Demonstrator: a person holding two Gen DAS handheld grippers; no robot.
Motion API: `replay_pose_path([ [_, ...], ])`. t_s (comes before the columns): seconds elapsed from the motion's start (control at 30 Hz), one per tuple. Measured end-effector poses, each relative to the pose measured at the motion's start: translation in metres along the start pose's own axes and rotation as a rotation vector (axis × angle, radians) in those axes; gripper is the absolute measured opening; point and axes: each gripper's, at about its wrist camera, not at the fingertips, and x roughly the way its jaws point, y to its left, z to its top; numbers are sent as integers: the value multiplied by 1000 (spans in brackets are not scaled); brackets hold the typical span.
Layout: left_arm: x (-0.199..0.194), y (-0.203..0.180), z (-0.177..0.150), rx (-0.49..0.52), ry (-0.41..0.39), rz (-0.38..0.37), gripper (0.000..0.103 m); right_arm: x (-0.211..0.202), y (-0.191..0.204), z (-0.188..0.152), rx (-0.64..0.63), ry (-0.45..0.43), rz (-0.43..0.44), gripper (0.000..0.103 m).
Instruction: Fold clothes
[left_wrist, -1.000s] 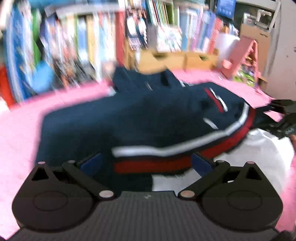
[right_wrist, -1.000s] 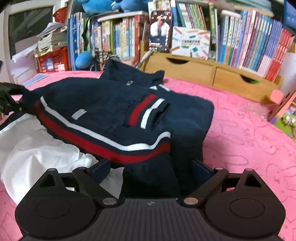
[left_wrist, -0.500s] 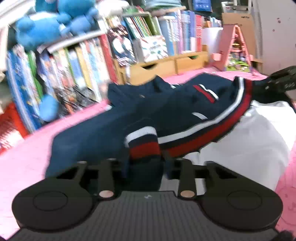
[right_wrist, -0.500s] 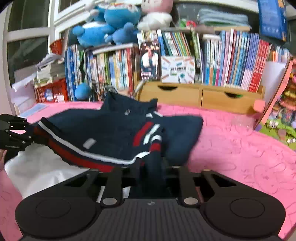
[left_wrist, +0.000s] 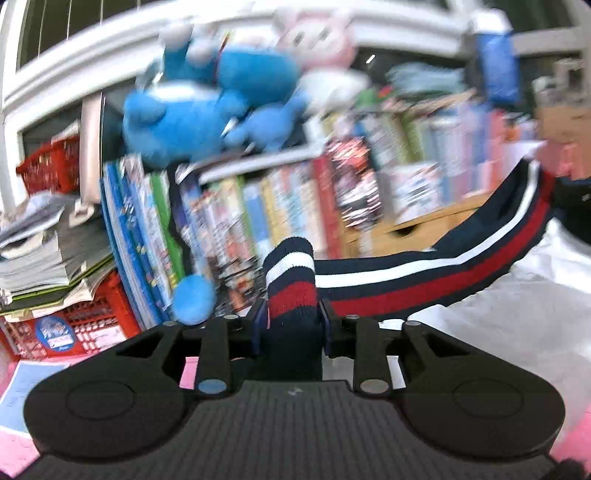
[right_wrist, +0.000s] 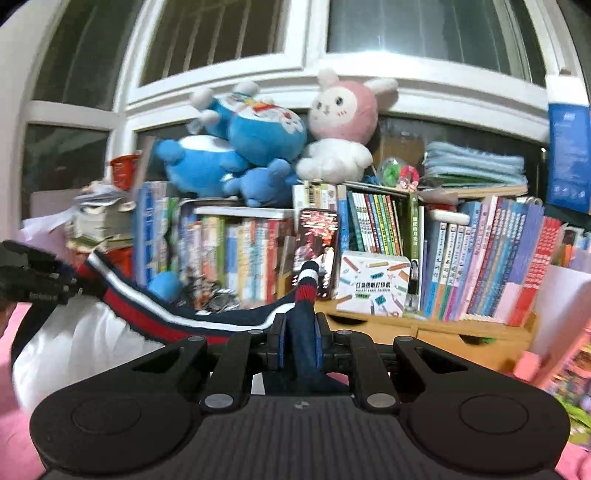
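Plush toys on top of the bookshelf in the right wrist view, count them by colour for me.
Blue plush toys: 2
Pink and white rabbit plush: 1
Total: 3

navy sweater, red-white striped hem, stretched taut, lifted

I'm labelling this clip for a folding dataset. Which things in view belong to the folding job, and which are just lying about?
Part of the job:
- navy sweater, striped hem held up
- left gripper, shut on the hem
- right gripper, shut on the hem
- white garment underneath

Just lying about:
- blue plush toys
- pink rabbit plush
- books
- wooden drawers
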Motion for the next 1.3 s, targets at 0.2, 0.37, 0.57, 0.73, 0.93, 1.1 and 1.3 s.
replay_pose_path([
  [0.2,78,-16,-44,38,171,90,33,108,-13,-49,71,220,-87,17],
  [0.37,94,-19,-59,73,151,96,37,135,-14,-84,48,301,-146,18],
  [0.57,102,-34,-68,129,115,136,37,140,-20,-96,95,333,-150,19],
  [0.73,78,-19,-46,24,10,91,43,113,-20,-89,72,205,-300,18],
  [0.93,87,2,-47,54,139,298,75,105,-48,-92,149,336,-324,37],
  [1.1,6,10,-75,59,45,274,78,24,-22,-76,31,218,-203,93],
  [1.3,-87,-53,-107,125,-67,173,90,-47,74,-90,-94,170,-4,65],
])
